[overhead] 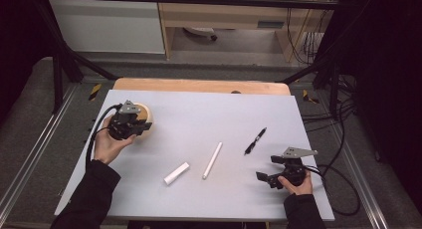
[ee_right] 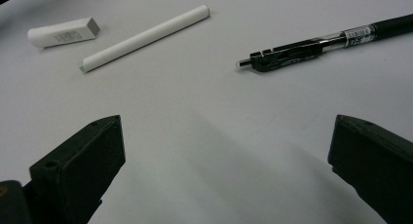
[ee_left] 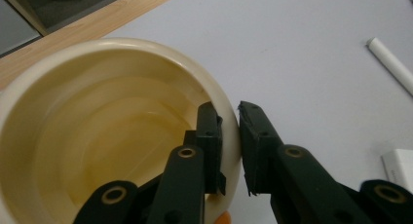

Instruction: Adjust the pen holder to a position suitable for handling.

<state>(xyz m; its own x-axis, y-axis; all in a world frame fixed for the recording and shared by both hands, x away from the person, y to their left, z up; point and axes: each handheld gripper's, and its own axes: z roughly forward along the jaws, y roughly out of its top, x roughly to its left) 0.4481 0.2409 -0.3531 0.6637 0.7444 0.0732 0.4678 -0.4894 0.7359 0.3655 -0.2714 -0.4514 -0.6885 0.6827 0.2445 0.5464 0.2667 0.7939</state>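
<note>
A cream-coloured cup point(overhead: 145, 112) stands at the left of the grey table mat point(overhead: 199, 114). My left gripper point(overhead: 135, 123) is shut on the cup's rim point(ee_left: 229, 95), one jaw inside the wall and one outside point(ee_left: 229, 113). The cup's inside point(ee_left: 97, 117) looks empty. At the front right, my right gripper point(overhead: 266, 168) rests open above bare mat, with nothing between its jaws point(ee_right: 226, 131). A black pen point(overhead: 255, 141) lies beyond it point(ee_right: 311, 46).
A long white stick point(overhead: 212, 160) point(ee_right: 146, 36) and a short white block point(overhead: 176, 173) point(ee_right: 63, 32) lie mid-table between the hands. The stick's end point(ee_left: 392, 63) lies right of the cup. A wooden strip point(overhead: 199, 84) borders the mat's far edge; cables hang at the right.
</note>
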